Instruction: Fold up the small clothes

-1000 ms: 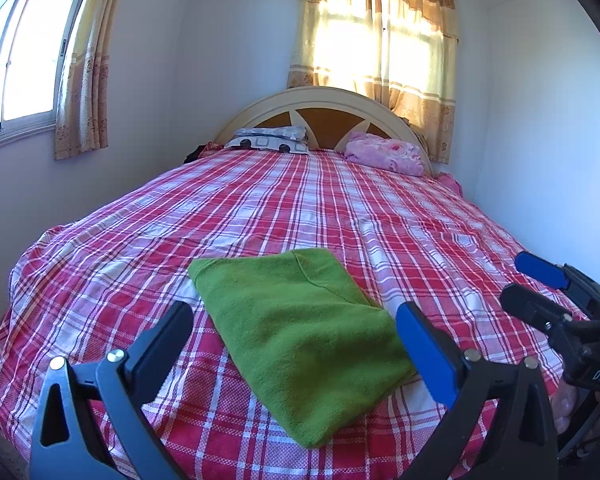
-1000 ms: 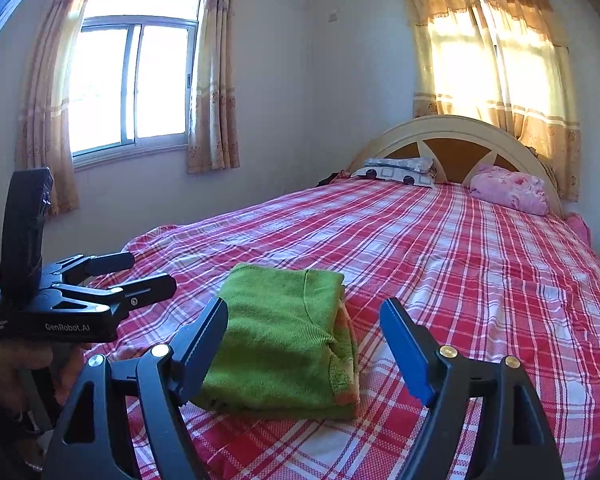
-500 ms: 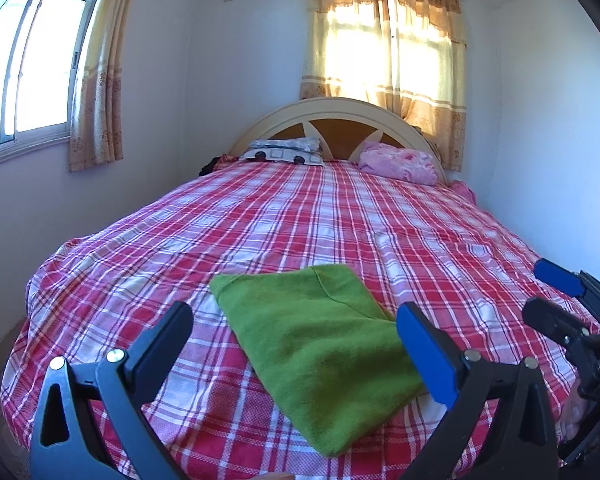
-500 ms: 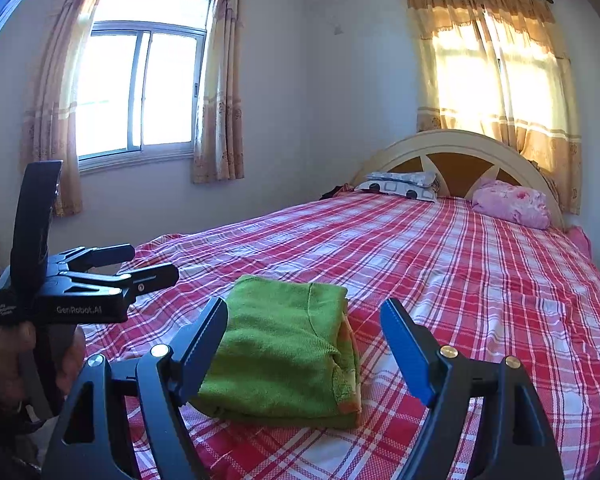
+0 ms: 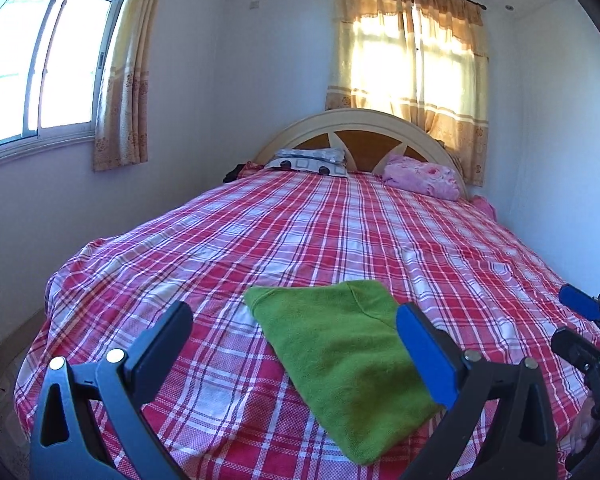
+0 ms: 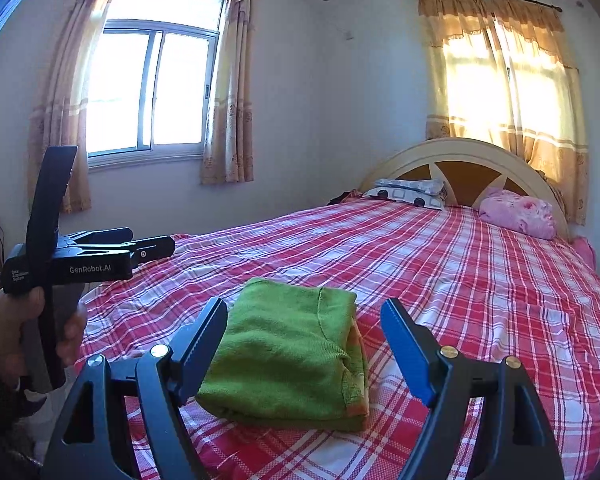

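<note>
Both grippers' fingers (image 5: 172,332) wide apart, empty

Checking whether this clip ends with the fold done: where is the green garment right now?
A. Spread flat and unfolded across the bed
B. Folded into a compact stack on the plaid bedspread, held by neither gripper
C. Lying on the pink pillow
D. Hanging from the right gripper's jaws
B: the green garment lies folded on the plaid bedspread, and both the left gripper and the right gripper stand open and clear of it.
</note>
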Motion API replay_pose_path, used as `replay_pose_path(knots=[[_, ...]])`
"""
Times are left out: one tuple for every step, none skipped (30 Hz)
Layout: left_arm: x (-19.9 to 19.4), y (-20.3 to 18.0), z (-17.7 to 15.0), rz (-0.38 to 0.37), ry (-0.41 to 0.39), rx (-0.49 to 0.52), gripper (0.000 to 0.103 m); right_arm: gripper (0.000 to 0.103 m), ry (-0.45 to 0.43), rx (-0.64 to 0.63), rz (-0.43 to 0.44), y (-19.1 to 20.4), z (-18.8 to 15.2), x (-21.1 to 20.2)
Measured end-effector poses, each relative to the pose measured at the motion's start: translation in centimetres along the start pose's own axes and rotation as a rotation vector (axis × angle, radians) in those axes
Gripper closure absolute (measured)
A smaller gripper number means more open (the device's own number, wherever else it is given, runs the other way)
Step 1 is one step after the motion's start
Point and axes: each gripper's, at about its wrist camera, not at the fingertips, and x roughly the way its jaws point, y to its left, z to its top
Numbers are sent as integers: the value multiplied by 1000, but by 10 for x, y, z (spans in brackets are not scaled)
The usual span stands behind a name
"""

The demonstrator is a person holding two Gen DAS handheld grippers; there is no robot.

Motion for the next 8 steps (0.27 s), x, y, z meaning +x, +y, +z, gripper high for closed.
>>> replay_pose_path(knots=[[-1, -1, -1, -4, -6, 3, 0, 23, -1, 0, 0, 1, 0, 0], [-2, -2, -1, -6, -12, 8, 0, 23, -2, 0, 1, 0, 0, 0], [-2, -3, -2, -4, -18, 14, 0, 23, -2, 0, 2, 0, 0, 0], [-3, -4, -2, -6, -24, 19, 0, 23, -1, 0, 3, 0, 0, 0], [-3, -4, -2, -7, -27, 23, 0, 23, 1, -1, 4, 0, -1, 1], [-3, -4, -2, -7, -30, 26, 0, 23, 4, -1, 4, 0, -1, 1], [-3, -5, -2, -16, -28, 27, 0, 23, 6, 0, 5, 0, -2, 2], [-3, -5, -2, -29, -26, 30, 0, 23, 8, 1, 5, -1, -2, 3]])
